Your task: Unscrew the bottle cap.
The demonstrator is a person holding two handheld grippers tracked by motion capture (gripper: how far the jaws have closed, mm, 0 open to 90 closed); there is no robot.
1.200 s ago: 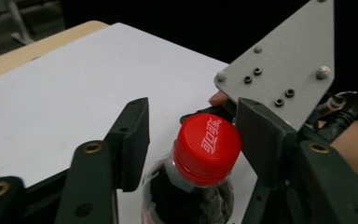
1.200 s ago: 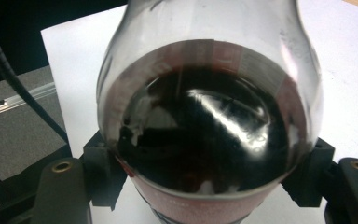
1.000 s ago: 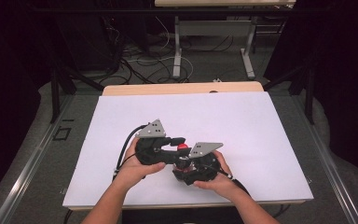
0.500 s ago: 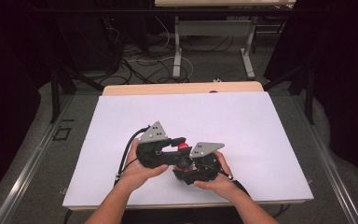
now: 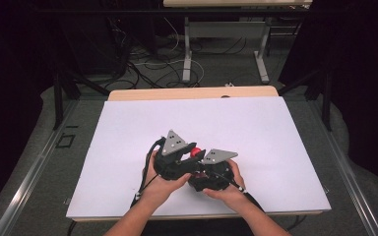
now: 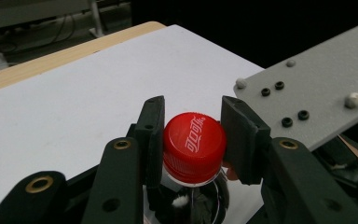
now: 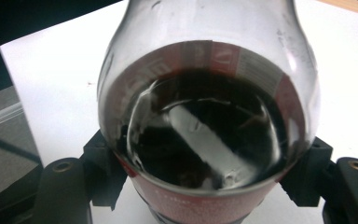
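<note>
Your left tongs [image 6: 193, 140] now pinch the red cap [image 6: 194, 144] while your right tongs [image 7: 205, 186] clamp the bottle [image 7: 205, 126], little moved, ready for unscrewing.

A lab set up for recording, not a home or shop.

A wooden bench [image 5: 192, 93] covered by a plain white sheet [image 5: 256, 132] stands on grey carpet [image 5: 29, 147], ringed by black curtains [image 5: 359, 59] that shut off the room. Beyond the far edge of the bench from the left gripper [image 5: 189, 160] and right gripper [image 5: 202, 172], loose cables [image 5: 142, 64] sprawl over the floor around the metal legs of another table [image 5: 187, 49]. A metal rail [image 5: 24, 187] runs along the floor beside the bench, to the left of both grippers.
</note>
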